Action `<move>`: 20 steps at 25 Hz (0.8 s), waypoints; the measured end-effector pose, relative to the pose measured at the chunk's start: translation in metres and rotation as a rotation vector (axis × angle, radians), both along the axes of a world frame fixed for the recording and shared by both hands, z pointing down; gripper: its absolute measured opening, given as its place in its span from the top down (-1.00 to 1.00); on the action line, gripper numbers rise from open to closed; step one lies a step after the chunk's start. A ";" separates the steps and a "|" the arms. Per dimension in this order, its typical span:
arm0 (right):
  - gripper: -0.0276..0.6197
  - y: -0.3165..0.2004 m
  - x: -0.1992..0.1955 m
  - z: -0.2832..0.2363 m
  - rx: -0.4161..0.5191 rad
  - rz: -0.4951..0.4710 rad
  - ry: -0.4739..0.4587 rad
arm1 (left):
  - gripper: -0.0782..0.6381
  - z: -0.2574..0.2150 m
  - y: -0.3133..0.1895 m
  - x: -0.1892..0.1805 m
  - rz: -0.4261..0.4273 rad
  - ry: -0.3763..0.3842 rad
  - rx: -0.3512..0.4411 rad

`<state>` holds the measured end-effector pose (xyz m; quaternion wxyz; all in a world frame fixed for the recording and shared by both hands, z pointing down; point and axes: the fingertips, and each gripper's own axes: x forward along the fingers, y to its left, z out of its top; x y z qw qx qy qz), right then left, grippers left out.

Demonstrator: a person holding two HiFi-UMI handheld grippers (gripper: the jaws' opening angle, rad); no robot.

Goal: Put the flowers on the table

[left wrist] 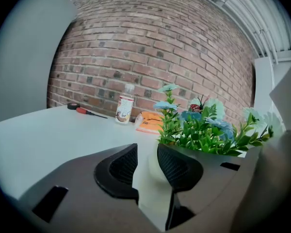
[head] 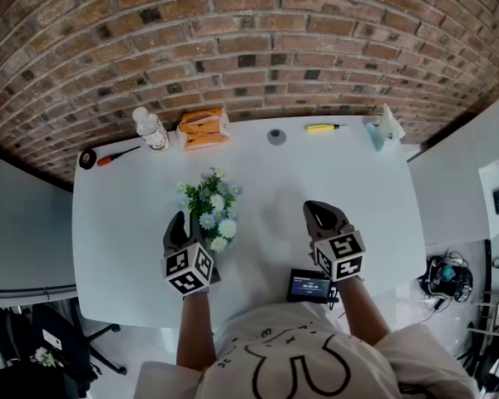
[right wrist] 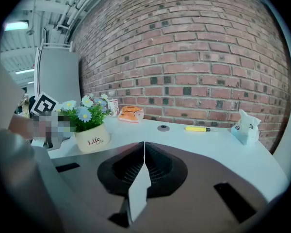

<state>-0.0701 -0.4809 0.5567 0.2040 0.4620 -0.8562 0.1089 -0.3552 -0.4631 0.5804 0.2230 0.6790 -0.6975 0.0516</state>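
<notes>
cream pot of blue-white flowers [right wrist: 92, 139] stands on the white bench [head: 125, 223], our left tool [left wrist: 146, 166] apart, right tool [right wrist: 144, 166] together; we judge withdrawing comes next.

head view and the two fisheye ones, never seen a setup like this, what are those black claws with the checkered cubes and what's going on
There is no robot here. A person holds a hand-held gripper in each hand, and the patterned cubes are part of those tools. The head view comes from a camera on the person's head, looking down at the table. The other two pictures come from cameras riding on the grippers, each looking along its own jaws.

The left hand-held gripper has its jaws apart and grips nothing. The potted flowers stand on the table right beside it. The right hand-held gripper is shut and empty.

Along the far edge lie a tape roll, a red-handled screwdriver, a bottle, an orange packet and a yellow screwdriver.
</notes>
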 end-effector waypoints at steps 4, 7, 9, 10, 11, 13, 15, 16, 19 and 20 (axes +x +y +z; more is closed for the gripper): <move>0.86 0.001 0.000 -0.002 0.002 -0.001 0.000 | 0.43 -0.001 0.001 0.001 0.004 -0.003 0.000; 0.85 0.002 -0.001 -0.004 0.011 -0.005 -0.001 | 0.43 -0.004 0.002 0.001 0.008 -0.005 0.006; 0.86 0.002 -0.001 -0.005 0.015 -0.007 0.002 | 0.43 -0.006 0.003 0.001 0.011 -0.009 0.011; 0.85 0.002 -0.001 -0.006 0.017 -0.008 0.003 | 0.43 -0.007 0.004 0.000 0.011 -0.011 0.015; 0.86 0.003 -0.001 -0.007 0.019 -0.009 0.004 | 0.43 -0.009 0.005 0.000 0.011 -0.012 0.018; 0.86 0.004 -0.001 -0.009 0.025 -0.012 0.006 | 0.43 -0.011 0.006 0.000 0.011 -0.012 0.024; 0.85 0.005 -0.003 -0.012 0.031 -0.016 0.006 | 0.43 -0.014 0.007 -0.001 0.013 -0.012 0.031; 0.85 0.005 -0.004 -0.014 0.035 -0.019 0.005 | 0.43 -0.015 0.008 -0.001 0.013 -0.013 0.034; 0.86 0.007 -0.006 -0.019 0.048 -0.025 0.000 | 0.43 -0.020 0.012 -0.001 0.017 -0.027 0.041; 0.86 0.008 -0.007 -0.021 0.053 -0.027 -0.002 | 0.43 -0.021 0.013 -0.001 0.018 -0.033 0.043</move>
